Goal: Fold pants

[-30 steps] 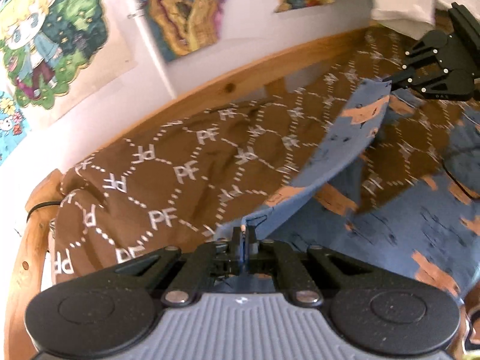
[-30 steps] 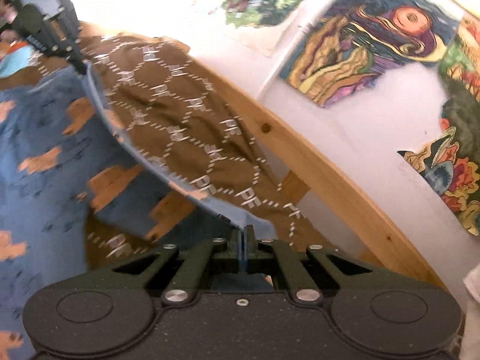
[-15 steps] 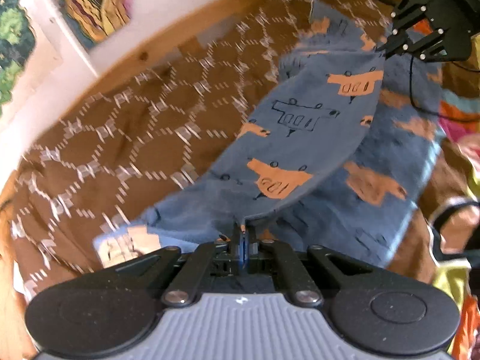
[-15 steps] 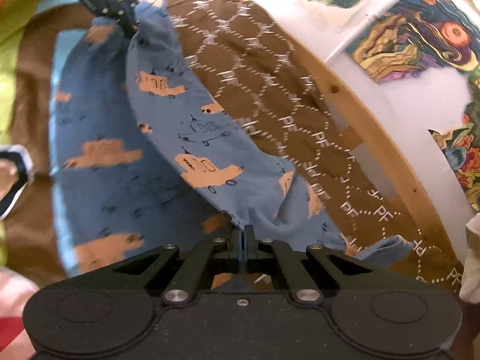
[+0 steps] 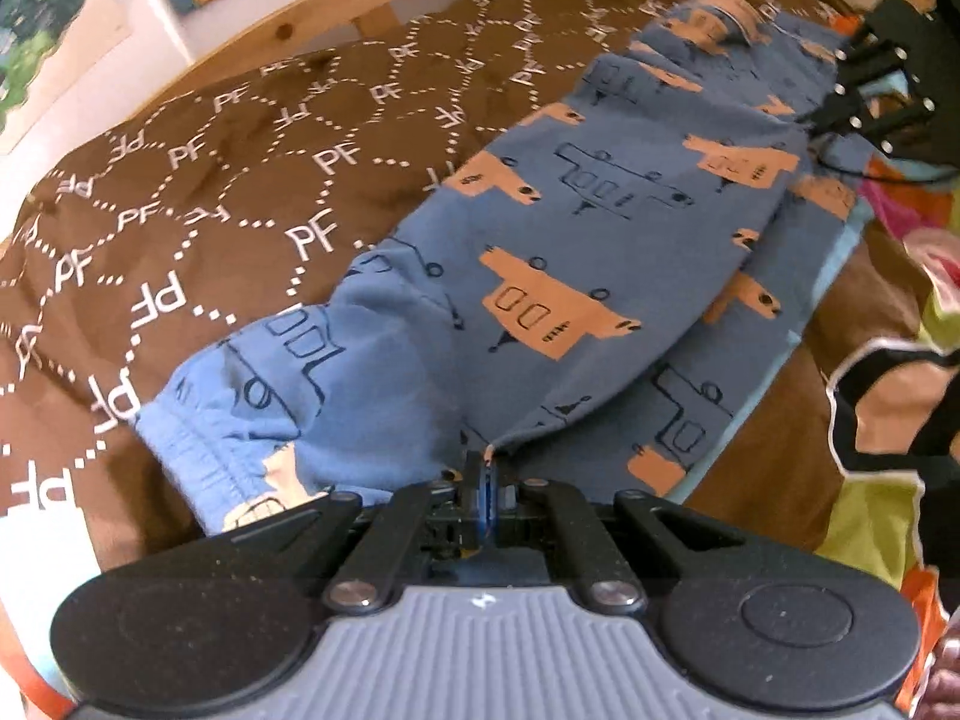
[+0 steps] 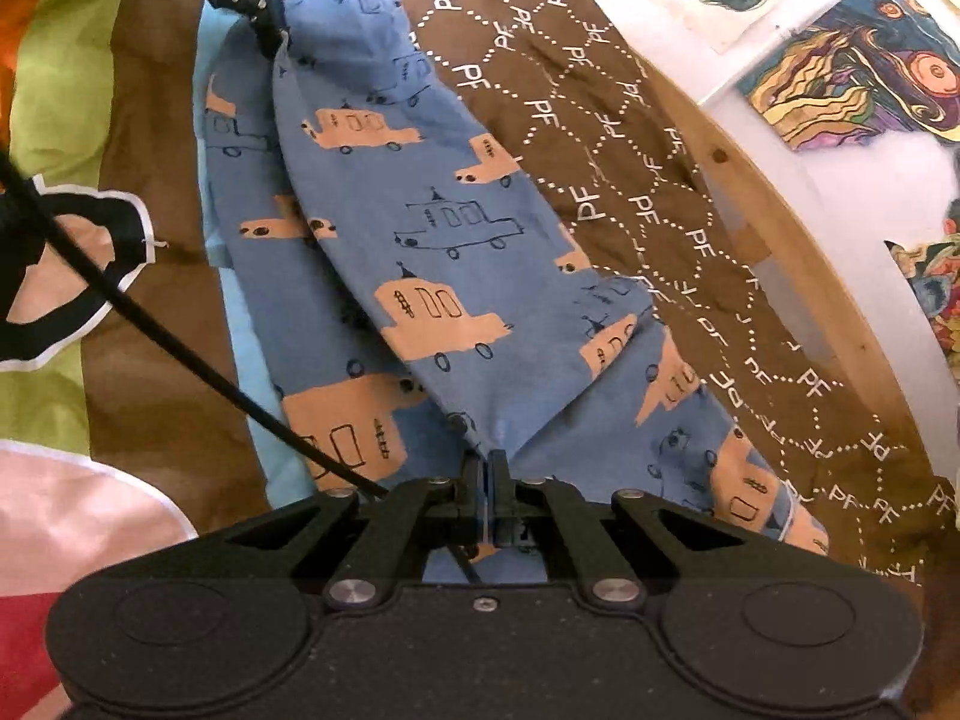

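The left gripper (image 5: pixel 483 483) is held low with its fingers pressed together — blue fabric is pinched between them. The right gripper (image 6: pixel 487 480) is likewise clamped on the fabric's edge, and each gripper is seen at the other's far end.

Pants (image 5: pixel 576 252) lie lengthwise on a blanket (image 5: pixel 228 192) on a bed, one leg folded over the other. A wooden rail (image 6: pixel 798 252) runs behind, posters (image 6: pixel 852 66) above it.
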`<act>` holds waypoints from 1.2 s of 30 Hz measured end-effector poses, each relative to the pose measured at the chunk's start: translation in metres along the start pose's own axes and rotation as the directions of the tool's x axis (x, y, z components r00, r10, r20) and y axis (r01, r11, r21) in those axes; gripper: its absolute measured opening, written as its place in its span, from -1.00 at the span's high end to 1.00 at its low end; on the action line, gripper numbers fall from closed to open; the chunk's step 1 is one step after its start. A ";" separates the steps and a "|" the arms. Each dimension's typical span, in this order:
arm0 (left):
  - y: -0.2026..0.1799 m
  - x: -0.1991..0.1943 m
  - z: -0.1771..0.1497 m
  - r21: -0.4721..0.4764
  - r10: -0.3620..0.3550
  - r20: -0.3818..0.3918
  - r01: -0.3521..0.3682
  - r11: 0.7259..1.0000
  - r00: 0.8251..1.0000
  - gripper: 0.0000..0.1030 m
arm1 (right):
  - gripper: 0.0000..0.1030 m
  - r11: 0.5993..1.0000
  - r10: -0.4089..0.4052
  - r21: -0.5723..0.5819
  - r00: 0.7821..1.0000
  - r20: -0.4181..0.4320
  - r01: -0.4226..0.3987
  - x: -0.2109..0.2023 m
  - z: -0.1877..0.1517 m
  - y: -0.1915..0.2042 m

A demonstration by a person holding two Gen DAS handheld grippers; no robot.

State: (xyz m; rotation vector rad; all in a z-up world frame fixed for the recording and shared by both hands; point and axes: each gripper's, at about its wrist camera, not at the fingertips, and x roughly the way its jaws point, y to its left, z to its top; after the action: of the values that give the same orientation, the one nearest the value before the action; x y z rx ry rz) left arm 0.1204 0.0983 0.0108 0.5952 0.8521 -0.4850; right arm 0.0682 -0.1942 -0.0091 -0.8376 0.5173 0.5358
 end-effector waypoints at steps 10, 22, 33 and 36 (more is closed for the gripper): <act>-0.004 -0.007 -0.003 0.021 -0.025 0.002 0.025 0.999 1.000 0.98 | 1.00 0.997 0.048 -0.060 0.999 -0.008 -0.049 -0.029 0.002 0.003; -0.019 0.000 -0.015 0.031 -0.015 -0.013 0.016 0.999 1.000 0.98 | 1.00 0.996 0.077 -0.036 0.996 -0.053 -0.079 -0.021 -0.009 0.017; -0.020 -0.005 -0.012 -0.040 -0.099 -0.013 0.099 0.994 0.995 -0.13 | 0.41 0.996 0.083 0.048 0.994 -0.068 -0.080 -0.018 -0.014 0.016; -0.028 -0.017 -0.006 -0.051 -0.111 0.031 0.113 0.992 0.993 -0.42 | -0.29 0.982 0.057 0.181 0.997 -0.053 -0.046 -0.029 -0.021 0.000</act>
State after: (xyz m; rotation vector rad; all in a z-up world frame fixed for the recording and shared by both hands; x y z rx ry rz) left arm 0.0901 0.0839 0.0136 0.4927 0.8719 -0.5700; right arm 0.0422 -0.2181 -0.0029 -0.6702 0.6328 0.5049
